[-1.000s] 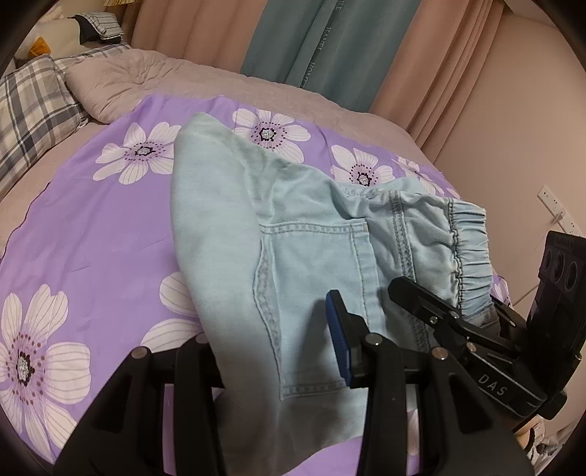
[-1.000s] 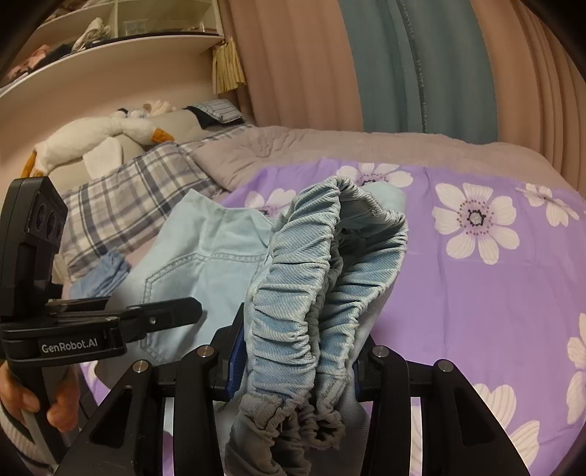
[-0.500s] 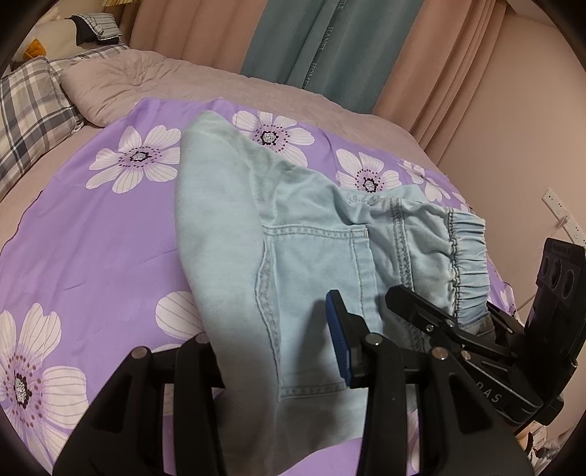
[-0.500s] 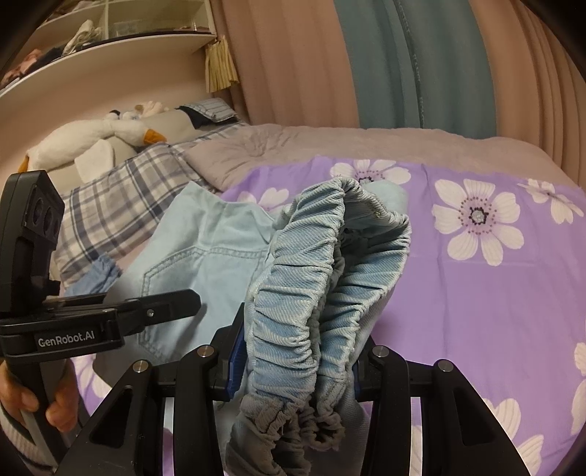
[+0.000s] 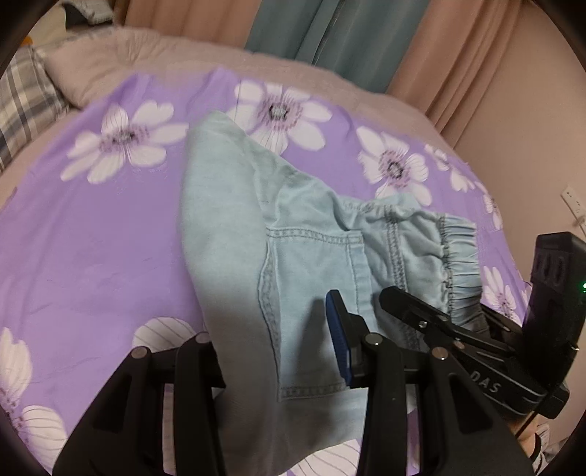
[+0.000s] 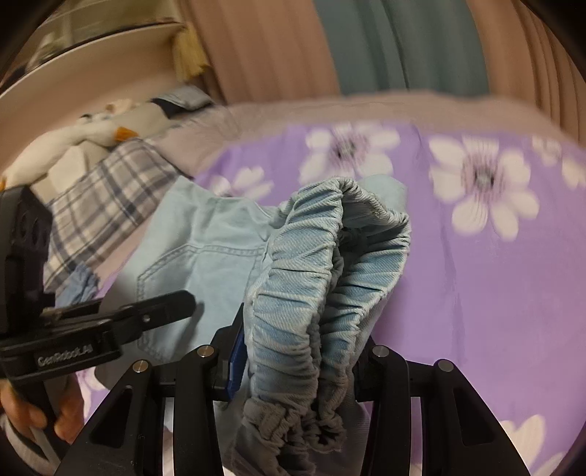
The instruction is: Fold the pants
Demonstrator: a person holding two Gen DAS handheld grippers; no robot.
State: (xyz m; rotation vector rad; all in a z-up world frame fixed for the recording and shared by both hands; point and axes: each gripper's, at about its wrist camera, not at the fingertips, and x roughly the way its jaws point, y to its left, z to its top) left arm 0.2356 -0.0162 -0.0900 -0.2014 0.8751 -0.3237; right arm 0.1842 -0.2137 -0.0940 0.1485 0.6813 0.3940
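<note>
Light blue denim pants (image 5: pixel 300 263) lie folded lengthwise on the purple flowered bedspread (image 5: pixel 91 238), back pocket up. My left gripper (image 5: pixel 278 351) is shut on the pants fabric near the pocket's lower edge; its blue pad (image 5: pixel 338 337) shows on the right, the left pad is hidden under cloth. My right gripper (image 6: pixel 296 362) is shut on the bunched elastic waistband (image 6: pixel 322 278), which fills the space between its fingers. The right gripper also shows in the left wrist view (image 5: pixel 457 329), and the left one in the right wrist view (image 6: pixel 121 318).
A plaid pillow (image 6: pixel 106 197) and a plush goose (image 6: pixel 91 128) lie at the head of the bed. Curtains (image 5: pixel 329 33) hang behind the bed. A wall with a socket (image 5: pixel 573 199) is on the right. A hand (image 6: pixel 47 410) holds the left gripper.
Both grippers have moved with the pants still held; the pants have shifted lower and nearer in both views. The current frames are motion-blurred.
</note>
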